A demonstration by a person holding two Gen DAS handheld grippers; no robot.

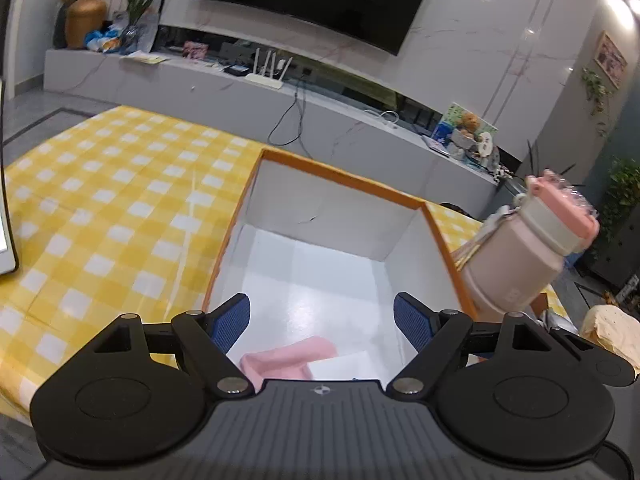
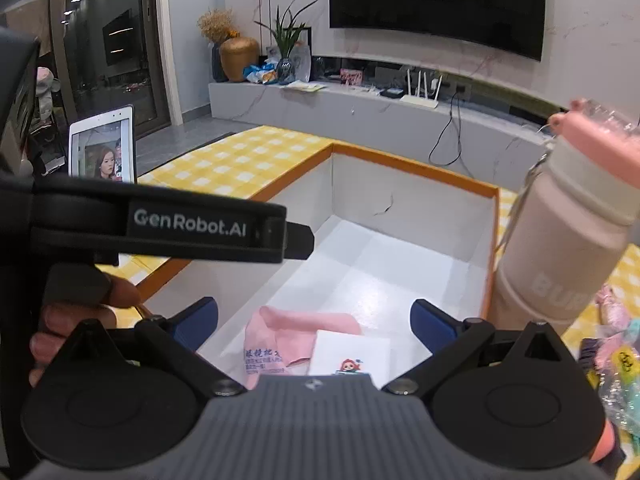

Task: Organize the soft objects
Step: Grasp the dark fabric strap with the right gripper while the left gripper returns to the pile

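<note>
Both the left gripper (image 1: 322, 322) and right gripper (image 2: 314, 324) gaped wide and empty above the limp, light pink cloth (image 2: 294, 334), likely best pinched at a raised fold.

The pink cloth (image 1: 290, 356) is lying half hidden behind the gripper body; the bottle (image 2: 568, 232) is blurring, running off-frame.
</note>
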